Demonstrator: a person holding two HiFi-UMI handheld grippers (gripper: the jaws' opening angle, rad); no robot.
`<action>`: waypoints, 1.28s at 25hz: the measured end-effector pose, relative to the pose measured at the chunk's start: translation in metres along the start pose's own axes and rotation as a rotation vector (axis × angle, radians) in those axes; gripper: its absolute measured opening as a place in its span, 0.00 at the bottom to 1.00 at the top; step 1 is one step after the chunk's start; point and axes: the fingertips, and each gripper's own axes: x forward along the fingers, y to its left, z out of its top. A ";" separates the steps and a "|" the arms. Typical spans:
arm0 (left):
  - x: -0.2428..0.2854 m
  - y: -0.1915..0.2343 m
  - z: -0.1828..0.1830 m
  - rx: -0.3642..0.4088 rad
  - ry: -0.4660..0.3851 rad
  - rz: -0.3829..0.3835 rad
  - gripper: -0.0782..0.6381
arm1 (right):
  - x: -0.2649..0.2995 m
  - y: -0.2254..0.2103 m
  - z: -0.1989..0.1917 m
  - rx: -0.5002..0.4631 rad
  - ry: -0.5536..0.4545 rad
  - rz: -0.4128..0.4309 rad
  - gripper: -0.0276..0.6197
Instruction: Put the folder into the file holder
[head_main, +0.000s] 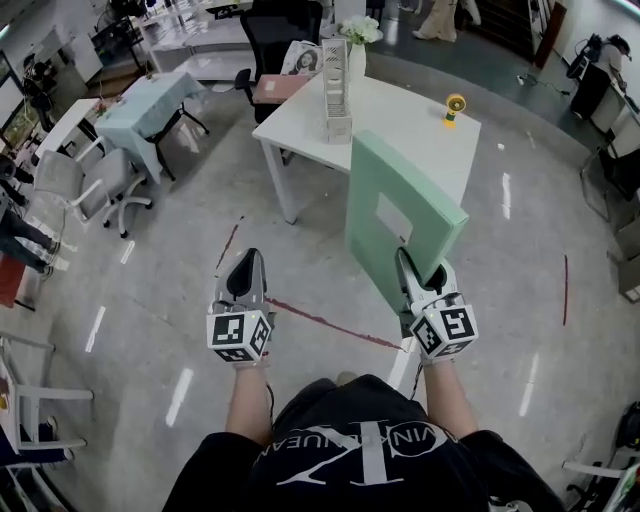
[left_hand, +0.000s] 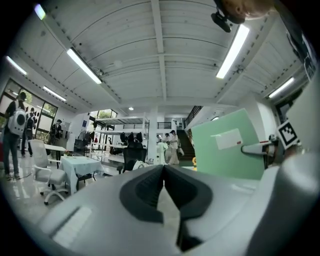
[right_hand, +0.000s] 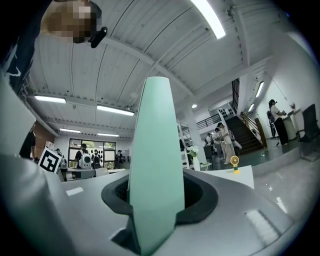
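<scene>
A pale green folder (head_main: 390, 215) with a white label stands upright in the air, gripped at its lower edge by my right gripper (head_main: 420, 275). In the right gripper view the folder (right_hand: 155, 165) fills the gap between the jaws, which press on it. The same folder (left_hand: 227, 145) shows at the right of the left gripper view. My left gripper (head_main: 243, 272) hangs beside it over the floor, its jaws closed together with nothing in them. A white slotted file holder (head_main: 335, 92) stands on the white table (head_main: 400, 125) ahead, well beyond both grippers.
A small yellow fan (head_main: 454, 108) and a vase of white flowers (head_main: 358, 38) stand on the table. A black office chair (head_main: 280, 40) sits behind it. At the left are a table with a light blue cloth (head_main: 150, 105) and grey chairs (head_main: 95, 185). Red tape (head_main: 320, 322) marks the glossy floor.
</scene>
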 end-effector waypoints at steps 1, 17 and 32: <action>-0.003 0.000 0.000 -0.005 -0.002 0.005 0.11 | -0.001 0.000 0.001 0.010 -0.008 0.006 0.32; 0.066 0.042 -0.002 -0.064 -0.015 -0.027 0.11 | 0.067 -0.015 -0.013 0.033 0.016 -0.015 0.33; 0.188 0.120 0.002 -0.054 0.000 -0.116 0.11 | 0.185 -0.022 -0.024 0.054 0.000 -0.107 0.33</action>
